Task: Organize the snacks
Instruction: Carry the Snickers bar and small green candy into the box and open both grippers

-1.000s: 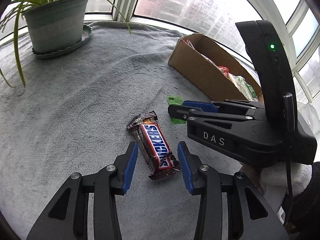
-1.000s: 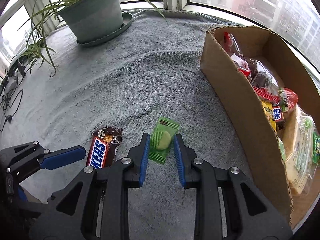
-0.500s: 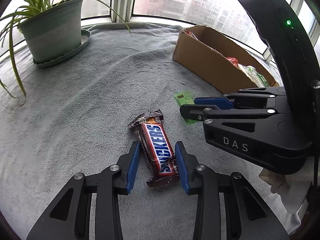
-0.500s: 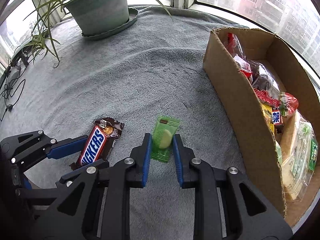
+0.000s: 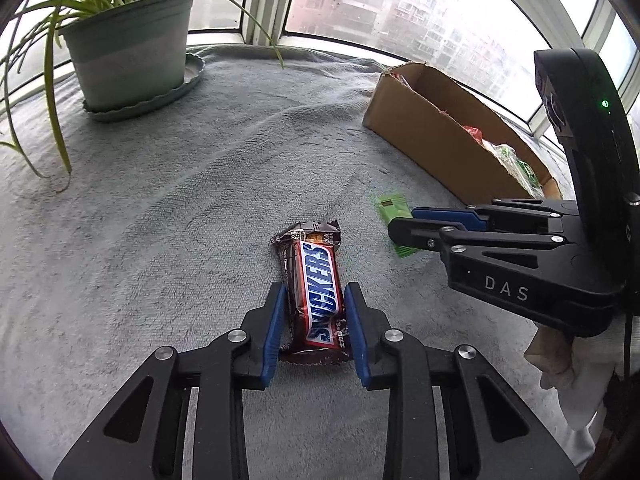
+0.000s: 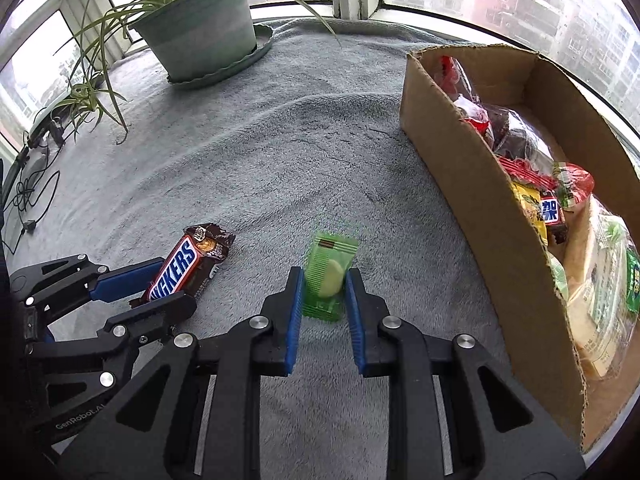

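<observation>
A Snickers bar point(image 5: 318, 292) lies on the grey towel point(image 5: 180, 208). My left gripper point(image 5: 314, 300) has its jaws closing, and both blue pads press the bar's sides. A small green snack packet point(image 6: 328, 276) with a pale round piece inside sits between the pads of my right gripper point(image 6: 324, 280), which is shut on it. The right wrist view shows the left gripper point(image 6: 168, 288) at the lower left, holding the Snickers bar point(image 6: 180, 268). From the left wrist, the right gripper point(image 5: 404, 222) appears at the right with the green packet point(image 5: 392, 206).
An open cardboard box point(image 6: 460, 184) with several wrapped snacks stands at the right, also seen as the box point(image 5: 420, 136) at the far right. A potted plant point(image 6: 200, 28) on a saucer stands at the back left. Cables point(image 6: 28, 184) hang off the left edge.
The left jaws have closed in from wide apart onto the Snickers bar. The right jaws narrowed slightly onto the green packet. Both hands stayed near the same spots.
</observation>
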